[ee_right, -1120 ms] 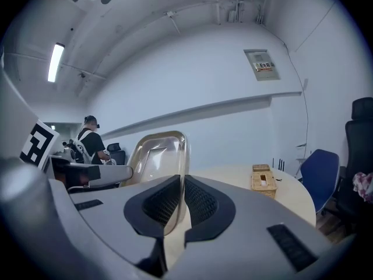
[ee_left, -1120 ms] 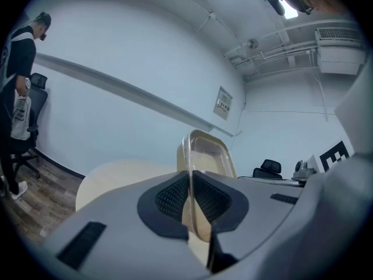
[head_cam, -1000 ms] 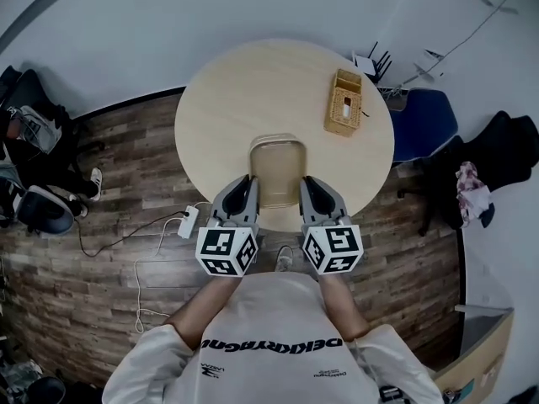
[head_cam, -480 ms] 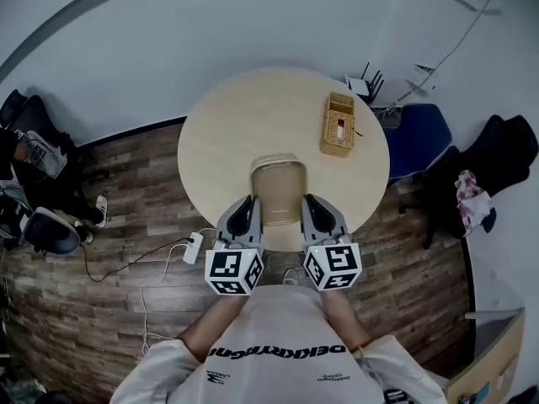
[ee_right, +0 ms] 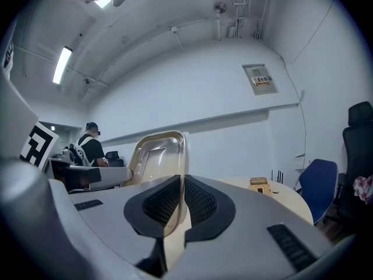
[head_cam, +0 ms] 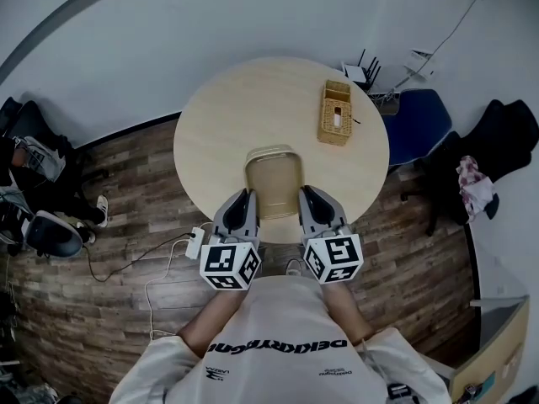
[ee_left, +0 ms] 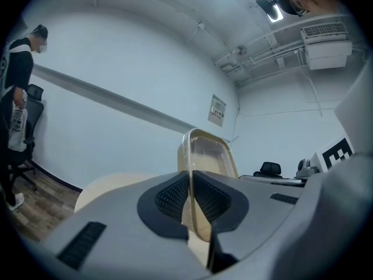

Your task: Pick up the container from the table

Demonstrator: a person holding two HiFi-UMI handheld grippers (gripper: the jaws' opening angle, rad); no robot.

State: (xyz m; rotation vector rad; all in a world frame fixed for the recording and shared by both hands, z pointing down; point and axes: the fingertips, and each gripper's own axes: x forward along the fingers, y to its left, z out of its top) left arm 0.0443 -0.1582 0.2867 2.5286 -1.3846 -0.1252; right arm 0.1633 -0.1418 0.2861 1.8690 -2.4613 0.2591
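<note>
Desk (head_cam: 221,129) drops away as I lift the container (head_cam: 274,182), left gripper (head_cam: 244,199) and right gripper (head_cam: 306,194) jaws clamped on its rims.

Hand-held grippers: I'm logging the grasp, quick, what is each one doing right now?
Left hand-held gripper: closed on the container's left rim.
Right hand-held gripper: closed on the same container's right rim.
</note>
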